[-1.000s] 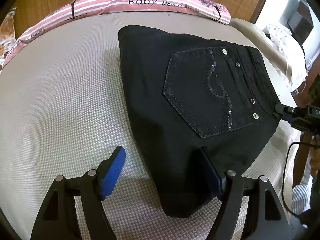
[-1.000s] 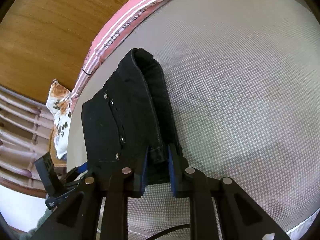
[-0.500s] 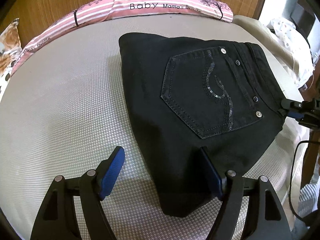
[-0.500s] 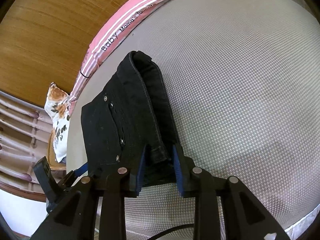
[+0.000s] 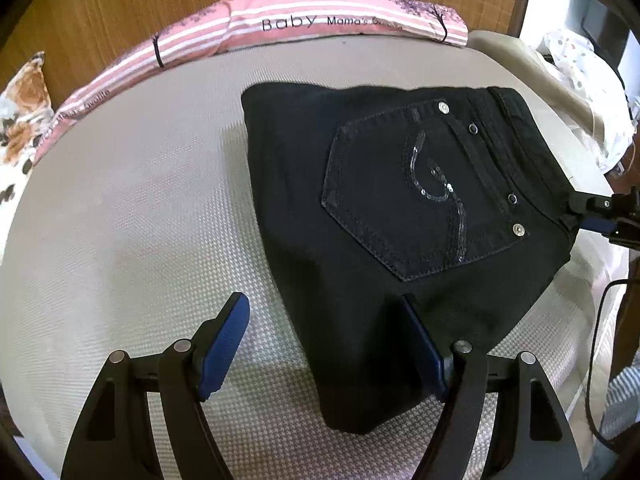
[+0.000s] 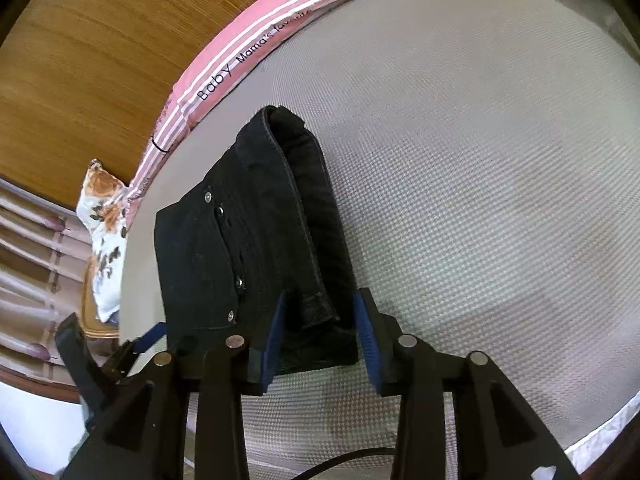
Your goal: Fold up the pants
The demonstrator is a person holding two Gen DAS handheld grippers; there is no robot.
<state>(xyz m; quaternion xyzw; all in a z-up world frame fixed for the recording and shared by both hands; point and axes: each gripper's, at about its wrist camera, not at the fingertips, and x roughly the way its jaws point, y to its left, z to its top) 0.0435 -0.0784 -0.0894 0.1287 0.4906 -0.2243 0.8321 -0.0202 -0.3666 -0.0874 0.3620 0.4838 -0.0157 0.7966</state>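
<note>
My right claw (image 6: 320, 328) had just been opening — the folded pants' (image 5: 400, 216) waistband between its pads, unpinched. My left claw (image 5: 324, 340) stood wide over their near corner on the bed (image 5: 140, 220).

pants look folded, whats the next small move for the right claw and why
Probably draw the right claw straight back off the black pants. Its jaws have just been opening, the waistband corner sits between them unpinched, and the bundle lies flat on the mattress.

The right gripper (image 6: 320, 332) has apparently just opened off the pants (image 6: 260, 248).
</note>
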